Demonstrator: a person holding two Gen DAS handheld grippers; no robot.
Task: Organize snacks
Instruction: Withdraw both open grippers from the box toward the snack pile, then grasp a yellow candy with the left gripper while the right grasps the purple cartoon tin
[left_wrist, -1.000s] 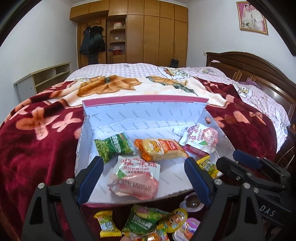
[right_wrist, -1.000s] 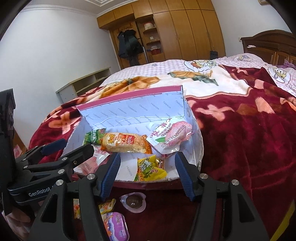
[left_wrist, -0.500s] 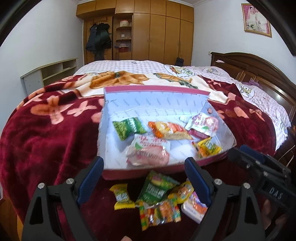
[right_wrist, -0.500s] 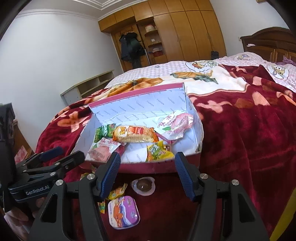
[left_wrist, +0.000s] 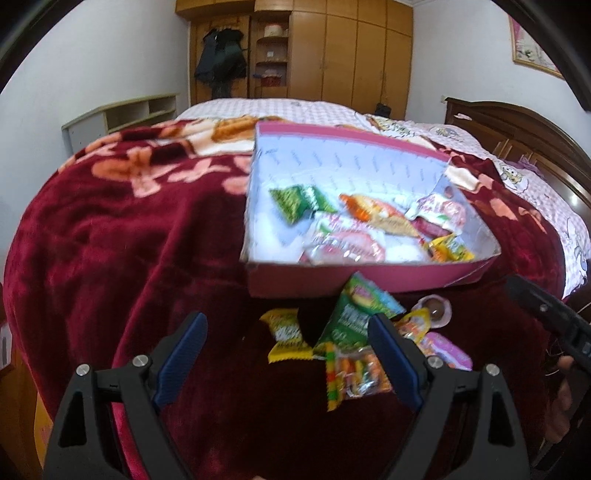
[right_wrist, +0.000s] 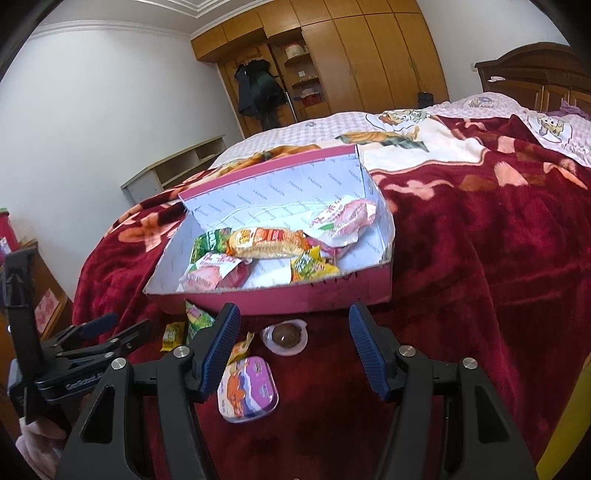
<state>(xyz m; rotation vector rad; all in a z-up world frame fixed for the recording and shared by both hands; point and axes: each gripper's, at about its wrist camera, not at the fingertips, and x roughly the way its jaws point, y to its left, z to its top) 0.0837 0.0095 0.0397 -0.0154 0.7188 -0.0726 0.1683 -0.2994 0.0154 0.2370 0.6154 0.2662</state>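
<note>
Both grippers have backed off from the pink box (right_wrist: 295, 295), so the loose snacks in front of it now sit right under them. Left gripper (left_wrist: 288, 354) is wide and empty above the green packet (left_wrist: 351, 317), probably lining up a grab. Right gripper (right_wrist: 295, 350) is half open, empty, over the jelly cup (right_wrist: 284, 338).

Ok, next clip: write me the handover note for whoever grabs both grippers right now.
Left gripper: open, empty, above the loose pile.
Right gripper: open, empty, above the jelly cup.
Pink box on the red blanket: holds several packets, including the orange packet.
Left to box: yellow packet, green packet, jelly cup, purple tub and a few more sweets in front of the box.
</note>
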